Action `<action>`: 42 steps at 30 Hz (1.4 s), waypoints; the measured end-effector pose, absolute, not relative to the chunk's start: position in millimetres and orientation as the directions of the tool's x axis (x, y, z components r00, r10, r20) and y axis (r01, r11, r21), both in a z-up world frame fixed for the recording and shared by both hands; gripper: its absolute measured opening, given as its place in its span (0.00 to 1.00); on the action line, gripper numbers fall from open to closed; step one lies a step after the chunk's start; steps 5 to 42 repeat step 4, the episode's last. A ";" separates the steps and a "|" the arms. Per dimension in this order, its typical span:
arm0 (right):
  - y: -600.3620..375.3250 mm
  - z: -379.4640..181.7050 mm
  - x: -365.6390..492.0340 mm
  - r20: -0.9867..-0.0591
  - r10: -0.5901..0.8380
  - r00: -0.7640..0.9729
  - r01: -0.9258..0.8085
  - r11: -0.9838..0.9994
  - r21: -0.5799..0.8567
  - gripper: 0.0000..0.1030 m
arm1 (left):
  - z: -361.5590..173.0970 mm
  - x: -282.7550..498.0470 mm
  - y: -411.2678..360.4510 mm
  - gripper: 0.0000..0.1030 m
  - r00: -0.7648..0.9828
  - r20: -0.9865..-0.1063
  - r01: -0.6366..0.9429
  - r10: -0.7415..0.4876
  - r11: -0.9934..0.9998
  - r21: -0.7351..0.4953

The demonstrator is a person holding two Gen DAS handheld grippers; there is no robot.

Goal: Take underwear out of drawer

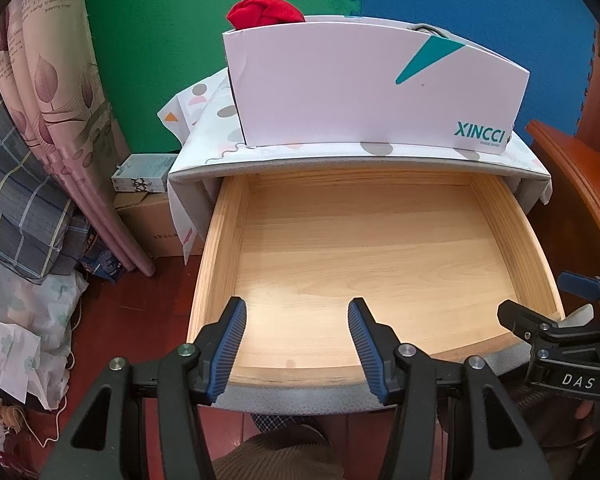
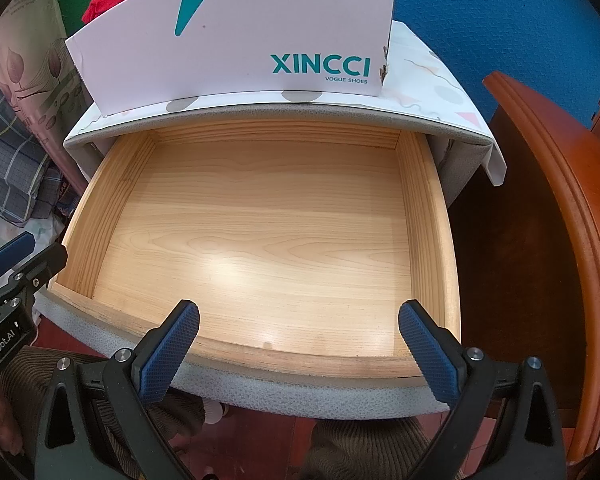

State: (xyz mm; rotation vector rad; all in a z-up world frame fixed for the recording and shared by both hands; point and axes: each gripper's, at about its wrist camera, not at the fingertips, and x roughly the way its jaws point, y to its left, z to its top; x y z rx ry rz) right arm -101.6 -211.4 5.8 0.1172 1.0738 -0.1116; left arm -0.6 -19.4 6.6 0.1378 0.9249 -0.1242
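The light wooden drawer (image 1: 220, 240) (image 2: 112, 200) is pulled out, and only its bare bottom shows. A white shoe box (image 1: 340, 88) (image 2: 240, 40) stands on top of the nightstand above it. A red bundle of cloth (image 1: 266, 12) (image 2: 108, 0) sticks out of the box's far left, and a bit of grey cloth (image 1: 432, 30) shows at its right. My left gripper (image 1: 297, 304) (image 2: 36, 256) hovers open over the drawer's front left with nothing between its pads. My right gripper (image 2: 299, 306) (image 1: 540, 300) hovers open over the front right, also holding nothing.
A patterned cloth (image 1: 204, 120) covers the nightstand top. At the right stands red-brown wooden furniture (image 2: 560, 200). A flowered curtain (image 1: 52, 100), checked bedding (image 1: 16, 208) and a cardboard box (image 1: 152, 220) crowd the left. A person's brown-clad knees (image 2: 360, 452) are below the drawer front.
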 end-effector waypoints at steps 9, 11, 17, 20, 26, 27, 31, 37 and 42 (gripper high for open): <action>-211.4 5.8 -101.6 -0.881 -0.035 0.472 0.148 0.988 0.040 0.96 | 6.9 -0.8 -18.8 0.53 0.596 -0.801 0.163 -0.047 0.985 0.064; -211.4 5.8 -101.6 -0.881 -0.035 0.472 0.148 0.988 0.040 0.96 | 6.9 -0.8 -18.8 0.53 0.596 -0.801 0.163 -0.047 0.985 0.064; -211.4 5.8 -101.6 -0.881 -0.035 0.472 0.148 0.988 0.040 0.96 | 6.9 -0.8 -18.8 0.53 0.596 -0.801 0.163 -0.047 0.985 0.064; -211.4 5.8 -101.6 -0.881 -0.035 0.472 0.148 0.988 0.040 0.96 | 6.9 -0.8 -18.8 0.53 0.596 -0.801 0.163 -0.047 0.985 0.064; -211.4 5.8 -101.6 -0.881 -0.035 0.472 0.148 0.988 0.040 0.96 | 6.9 -0.8 -18.8 0.53 0.596 -0.801 0.163 -0.047 0.985 0.064; -211.4 5.8 -101.6 -0.881 -0.035 0.472 0.148 0.988 0.040 0.96 | 6.9 -0.8 -18.8 0.53 0.596 -0.801 0.163 -0.047 0.985 0.064; -211.4 5.8 -101.6 -0.881 -0.035 0.472 0.148 0.988 0.040 0.96 | 6.9 -0.8 -18.8 0.53 0.596 -0.801 0.163 -0.047 0.985 0.064; -211.4 5.8 -101.6 -0.881 -0.035 0.472 0.148 0.988 0.040 0.96 | 6.9 -0.8 -18.8 0.53 0.596 -0.801 0.163 -0.047 0.985 0.064; -211.4 5.8 -101.6 -0.881 -0.035 0.472 0.148 0.988 0.040 0.96 | 6.9 -0.8 -18.8 0.53 0.596 -0.801 0.163 -0.047 0.985 0.064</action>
